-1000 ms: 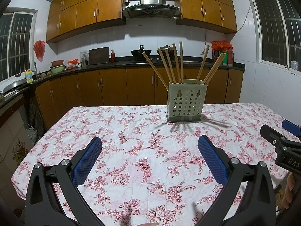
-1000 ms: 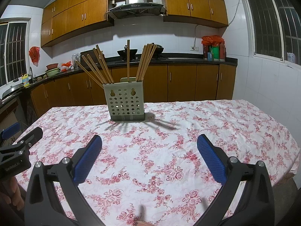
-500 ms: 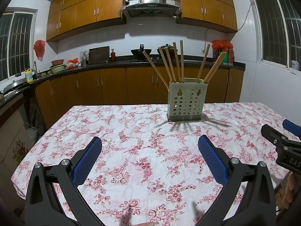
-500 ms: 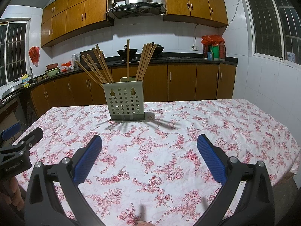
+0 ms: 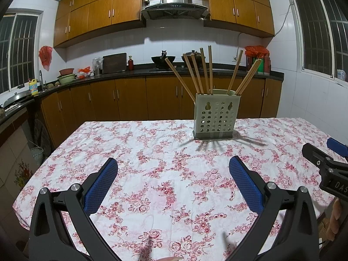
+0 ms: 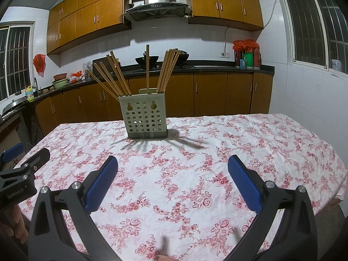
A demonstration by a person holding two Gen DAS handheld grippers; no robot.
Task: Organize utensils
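Note:
A pale green perforated utensil holder (image 5: pixel 215 117) stands upright at the far side of the table, also in the right wrist view (image 6: pixel 146 117). Several wooden chopsticks (image 5: pixel 196 74) stand in it, fanned left and right (image 6: pixel 167 70). My left gripper (image 5: pixel 173 165) is open and empty, low over the near part of the table, well short of the holder. My right gripper (image 6: pixel 173 162) is open and empty, likewise near the front edge. Each gripper shows at the edge of the other's view.
The table carries a white cloth with red flowers (image 5: pixel 165 152). Brown kitchen cabinets (image 5: pixel 130 100) and a dark counter with pots run behind it. A tiled wall with a window (image 6: pixel 304 21) is on the right.
Almost nothing has changed. Both grippers stay open and hold their place; the views drift only very slightly.

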